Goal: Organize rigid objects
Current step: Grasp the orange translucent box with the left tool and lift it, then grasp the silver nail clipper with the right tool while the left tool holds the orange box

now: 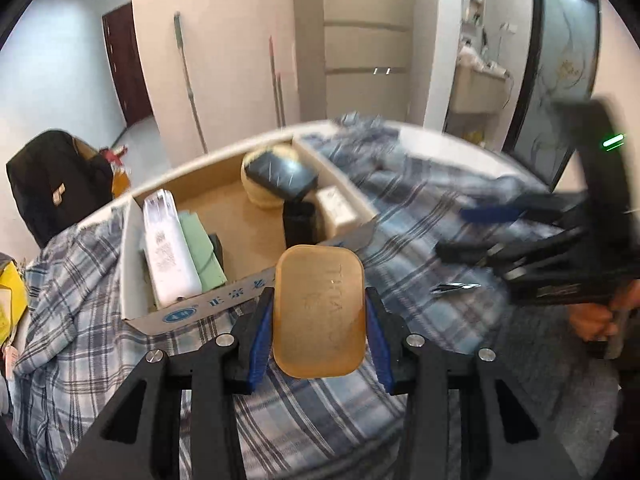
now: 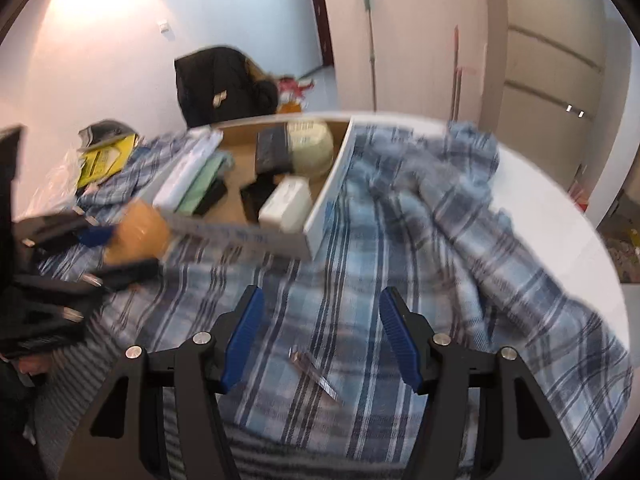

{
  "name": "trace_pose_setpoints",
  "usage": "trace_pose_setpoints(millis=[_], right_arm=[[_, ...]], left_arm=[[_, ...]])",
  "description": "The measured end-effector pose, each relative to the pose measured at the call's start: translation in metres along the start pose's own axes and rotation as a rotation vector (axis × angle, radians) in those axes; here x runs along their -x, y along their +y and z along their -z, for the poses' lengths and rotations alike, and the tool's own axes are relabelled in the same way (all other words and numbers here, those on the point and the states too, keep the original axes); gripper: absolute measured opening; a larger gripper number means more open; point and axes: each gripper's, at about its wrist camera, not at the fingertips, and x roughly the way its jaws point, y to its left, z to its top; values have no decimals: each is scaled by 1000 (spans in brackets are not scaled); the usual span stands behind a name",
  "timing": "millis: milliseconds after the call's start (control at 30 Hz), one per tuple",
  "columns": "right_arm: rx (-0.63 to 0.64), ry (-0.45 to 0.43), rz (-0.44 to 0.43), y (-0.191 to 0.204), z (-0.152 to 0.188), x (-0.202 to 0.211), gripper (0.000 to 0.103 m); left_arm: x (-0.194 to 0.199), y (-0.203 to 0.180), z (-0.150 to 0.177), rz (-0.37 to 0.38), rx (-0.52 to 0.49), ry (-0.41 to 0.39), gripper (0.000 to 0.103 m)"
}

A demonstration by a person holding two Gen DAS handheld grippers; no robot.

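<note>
– Where do we stand?
– Our left gripper [image 1: 319, 314] is clamped on the amber dish [image 1: 320, 312], lifted just before the box [image 1: 192, 308]. Our right gripper [image 2: 322, 336] stands apart over the clippers [image 2: 314, 372] on the plaid cloth [image 2: 420, 240].

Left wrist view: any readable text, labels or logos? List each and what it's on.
"正宗" in blue, beside a round blue logo, on the front wall of the open cardboard box; the characters after it are hidden behind the dish.
Faint embossed letters, maybe "THA…", on the amber oval plastic dish held in the left tongs: not surely readable.
Grey print on the white oblong packet in the box: too small to read.
Right wrist view: box print is blurred.
</note>
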Motion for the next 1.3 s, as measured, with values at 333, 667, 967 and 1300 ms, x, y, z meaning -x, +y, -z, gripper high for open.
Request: trace_pose_setpoints(millis=[333, 667, 967, 1300], right_arm=[[-18, 97, 6, -5, 14, -14, 36], [38, 127, 57, 2, 23, -22, 36], [78, 173, 89, 15, 32, -24, 36], [113, 149, 95, 26, 34, -16, 19]], left_arm=[[23, -9, 19, -3, -16, -12, 45], [16, 11, 36, 32, 88, -7, 45], [7, 21, 43, 61, 129, -19, 45], [1, 19, 47, 72, 123, -12, 45]])
